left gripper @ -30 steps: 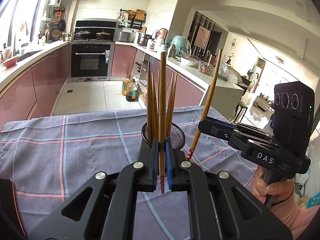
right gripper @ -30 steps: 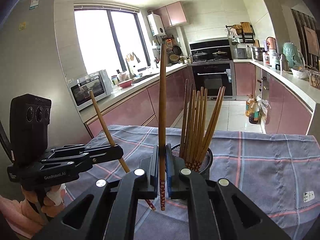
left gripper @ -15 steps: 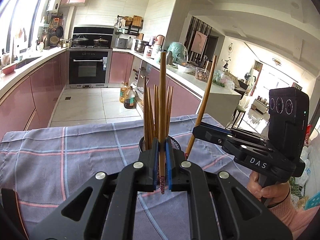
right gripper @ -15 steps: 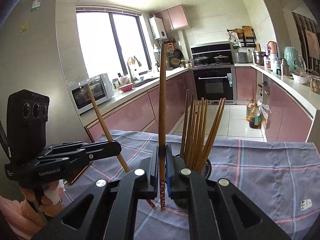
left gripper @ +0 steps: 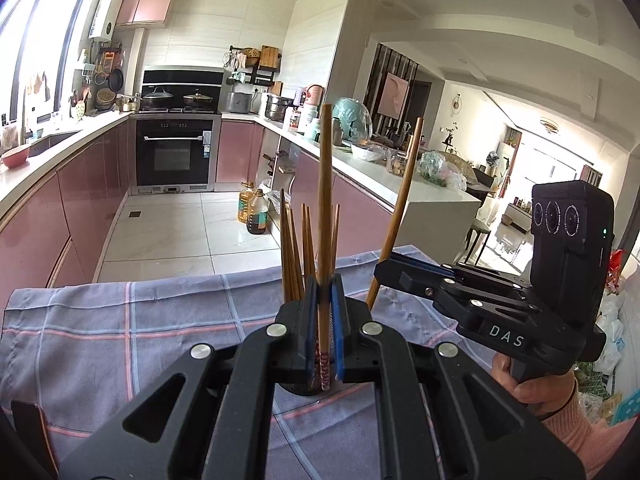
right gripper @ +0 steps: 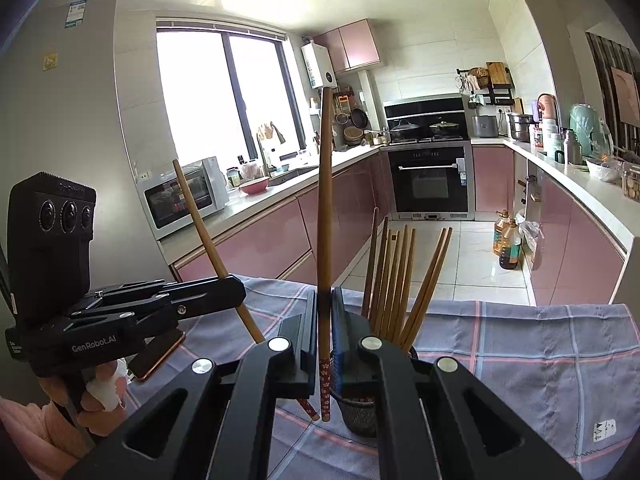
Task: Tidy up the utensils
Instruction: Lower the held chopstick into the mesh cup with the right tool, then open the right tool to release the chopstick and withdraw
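Found the left gripper low in the centre of its own view, blue pads clamped on the first chopstick. Saw that stick standing nearly upright there, patterned red end poking out below the pads and plain tip reaching to mid-frame. Picked out the same gripper at the left of the right wrist view, gripped by a hand in the lower left corner, with the first chopstick leaning up and to the left.

Found the right gripper at bottom centre of its own view, likewise pressed shut on the second chopstick. Noted this one upright too, red flowered end hanging below the pads. Spotted that gripper at the right of the left wrist view, second chopstick slanting up and to the right.

Located the mesh holder just right of the right gripper's fingers, standing on the checked cloth, with a bundle of chopsticks fanned out of it. Made out the same holder mostly hidden behind the left gripper's fingers, bundle rising just left of the first chopstick. Could not tell how far either held stick stood from the holder's rim.

Noted an oven at upper left of the left view and oil bottles on the floor.
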Available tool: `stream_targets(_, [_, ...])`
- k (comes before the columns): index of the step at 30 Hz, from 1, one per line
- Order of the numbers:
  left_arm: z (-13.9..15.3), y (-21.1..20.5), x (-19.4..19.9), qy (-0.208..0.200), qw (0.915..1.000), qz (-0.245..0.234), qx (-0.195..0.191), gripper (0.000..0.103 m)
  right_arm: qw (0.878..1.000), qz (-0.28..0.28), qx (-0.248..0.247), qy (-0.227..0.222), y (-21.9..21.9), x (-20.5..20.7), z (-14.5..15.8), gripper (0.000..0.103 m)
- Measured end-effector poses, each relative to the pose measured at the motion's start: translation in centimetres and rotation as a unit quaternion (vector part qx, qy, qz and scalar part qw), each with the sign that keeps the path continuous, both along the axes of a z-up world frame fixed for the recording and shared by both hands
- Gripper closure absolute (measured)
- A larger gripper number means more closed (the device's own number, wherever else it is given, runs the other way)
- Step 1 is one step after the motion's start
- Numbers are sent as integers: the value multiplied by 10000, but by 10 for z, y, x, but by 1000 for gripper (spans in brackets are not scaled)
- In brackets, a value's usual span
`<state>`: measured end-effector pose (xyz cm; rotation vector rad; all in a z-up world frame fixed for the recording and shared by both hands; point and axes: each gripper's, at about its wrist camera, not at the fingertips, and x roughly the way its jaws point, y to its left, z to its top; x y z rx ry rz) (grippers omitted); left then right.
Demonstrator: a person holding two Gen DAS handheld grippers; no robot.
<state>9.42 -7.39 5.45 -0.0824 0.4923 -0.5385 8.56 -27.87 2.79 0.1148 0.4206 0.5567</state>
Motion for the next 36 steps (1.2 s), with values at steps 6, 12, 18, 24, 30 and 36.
stream_targets(6, [12, -2, 2, -179, 9998, 39, -43, 96, 9999, -49, -14, -99, 3, 10, 7, 97])
stream_targets(12, [16, -5, 9, -275, 9996, 85, -21, 96, 9998, -131, -46, -119, 5, 16, 6, 97])
stream_targets(18, [7, -22, 16, -246, 9995, 119, 132, 96, 9998, -204, -46, 46, 7, 28, -5, 97])
stream_targets(24, [-4, -30, 26, -85, 9995, 89, 303, 96, 9994, -259, -55, 213, 6, 36, -18, 97])
stream_targets(30, [-13, -33, 35, 98, 9989, 73, 446, 96, 9990, -284, -83, 342, 9, 41, -26, 97])
stream_targets(36, [-19, -31, 44, 224, 9984, 52, 514, 96, 9985, -281, -95, 467, 10, 42, -35, 97])
